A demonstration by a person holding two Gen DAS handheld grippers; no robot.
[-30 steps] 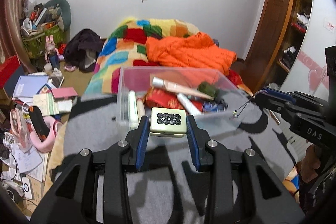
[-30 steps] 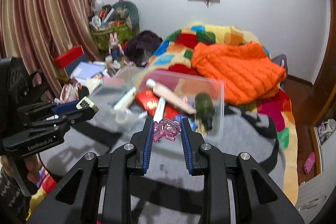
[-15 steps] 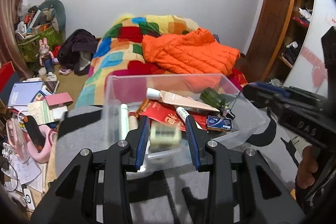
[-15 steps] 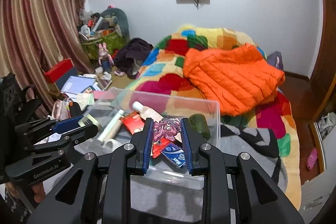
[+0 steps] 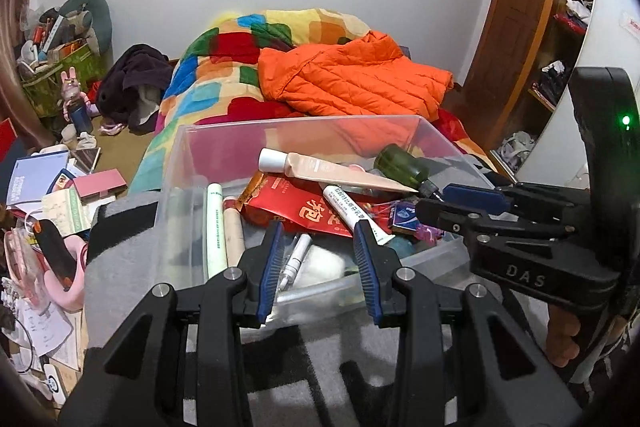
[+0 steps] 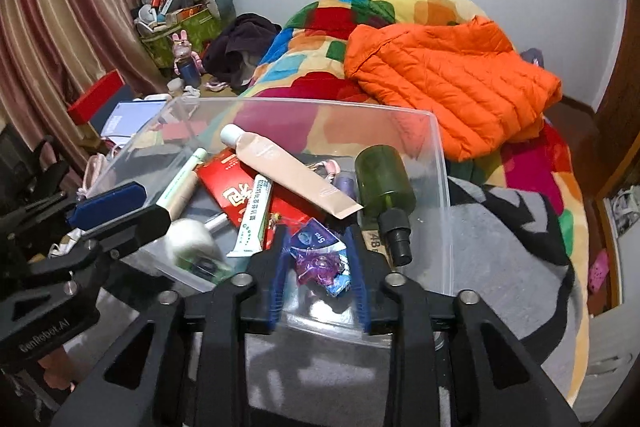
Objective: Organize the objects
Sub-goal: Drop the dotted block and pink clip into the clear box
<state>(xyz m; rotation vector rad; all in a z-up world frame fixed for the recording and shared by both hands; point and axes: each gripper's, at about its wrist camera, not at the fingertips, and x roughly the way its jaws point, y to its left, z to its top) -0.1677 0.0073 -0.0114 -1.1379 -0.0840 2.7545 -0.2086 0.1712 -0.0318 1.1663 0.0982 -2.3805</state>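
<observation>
A clear plastic bin (image 5: 192,163) sits on a grey blanket and holds tubes, a red packet (image 5: 304,203) and a green bottle (image 5: 402,167). My left gripper (image 5: 318,263) is open and empty over the bin's near edge. The cream tile it held shows blurred in the right wrist view (image 6: 190,239), inside the bin. My right gripper (image 6: 318,263) is open over the bin (image 6: 440,163). The pink figure (image 6: 320,265) lies loose between its fingers on a blue packet (image 6: 316,239).
An orange jacket (image 5: 352,79) lies on a colourful quilt (image 5: 224,67) behind the bin. Books, papers and bags clutter the floor at the left (image 5: 48,187). A wooden door and shelves (image 5: 560,27) stand at the right.
Both grippers moved forward over the bin and opened. The left let go of the cream tile and the right let go of the pink figure, both into the bin.
</observation>
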